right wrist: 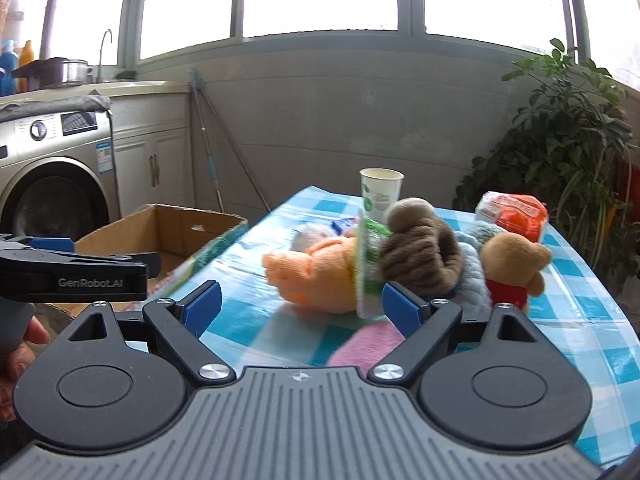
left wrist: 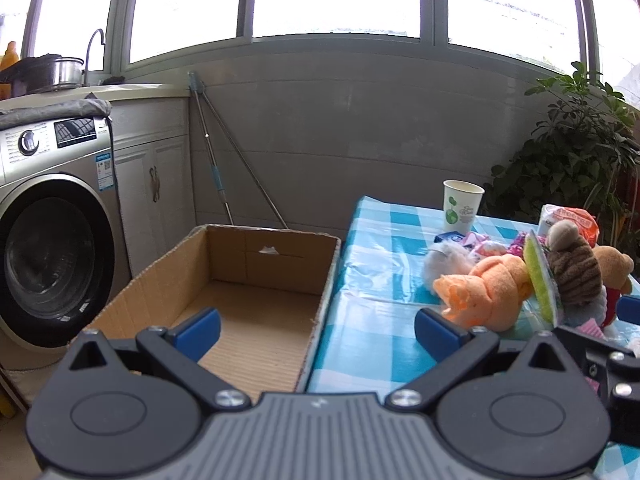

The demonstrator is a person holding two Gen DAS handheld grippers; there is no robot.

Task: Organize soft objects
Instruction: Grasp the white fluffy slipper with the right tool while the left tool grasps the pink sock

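Soft toys lie in a heap on the blue-checked table (left wrist: 380, 320): an orange plush (left wrist: 484, 292), a brown striped plush (left wrist: 572, 272), a bear in a red shirt (right wrist: 512, 264), a light blue plush (right wrist: 474, 276) and a white fluffy one (left wrist: 446, 262). A pink cloth (right wrist: 368, 344) lies in front of them. An empty cardboard box (left wrist: 256, 264) stands against the table's left edge. My left gripper (left wrist: 318, 332) is open above the box's right wall and holds nothing. My right gripper (right wrist: 302, 308) is open just short of the orange plush (right wrist: 316, 276) and also holds nothing.
A green snack packet (right wrist: 368, 264) stands wedged among the toys. Behind them are a paper cup (right wrist: 380, 196) and an orange bread bag (right wrist: 516, 212). A washing machine (left wrist: 52, 248) stands left of the box, a potted plant (right wrist: 560, 140) behind the table. A hand (right wrist: 24, 340) holds the left gripper.
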